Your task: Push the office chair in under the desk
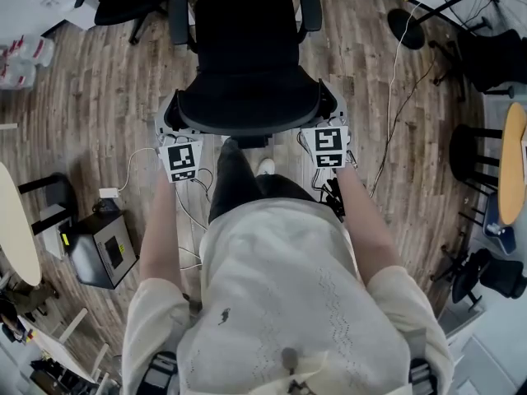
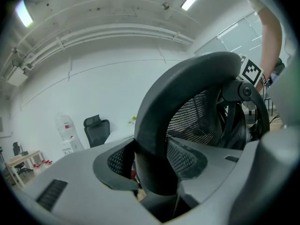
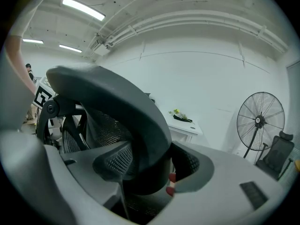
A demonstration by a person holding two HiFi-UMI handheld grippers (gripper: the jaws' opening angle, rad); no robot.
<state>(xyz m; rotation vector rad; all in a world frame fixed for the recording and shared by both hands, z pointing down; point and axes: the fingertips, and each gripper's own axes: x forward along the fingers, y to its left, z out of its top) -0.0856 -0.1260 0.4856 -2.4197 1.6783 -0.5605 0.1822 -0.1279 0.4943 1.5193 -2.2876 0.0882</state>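
Office chair [image 1: 247,64]: black, stood on the wood floor [image 1: 99,97] at the person's 12 o'clock, backrest [image 1: 247,126] nearest the person.
Left gripper [image 1: 170,120]: set at the backrest's 9 o'clock; jaws clamped on its dark rim [image 2: 187,78].
Right gripper [image 1: 333,113]: set at the backrest's 3 o'clock; jaws clamped on the same rim.
White tabletop [image 3: 186,124]: seen beyond the chair, with a standing fan [image 3: 258,121] at its 3 o'clock.
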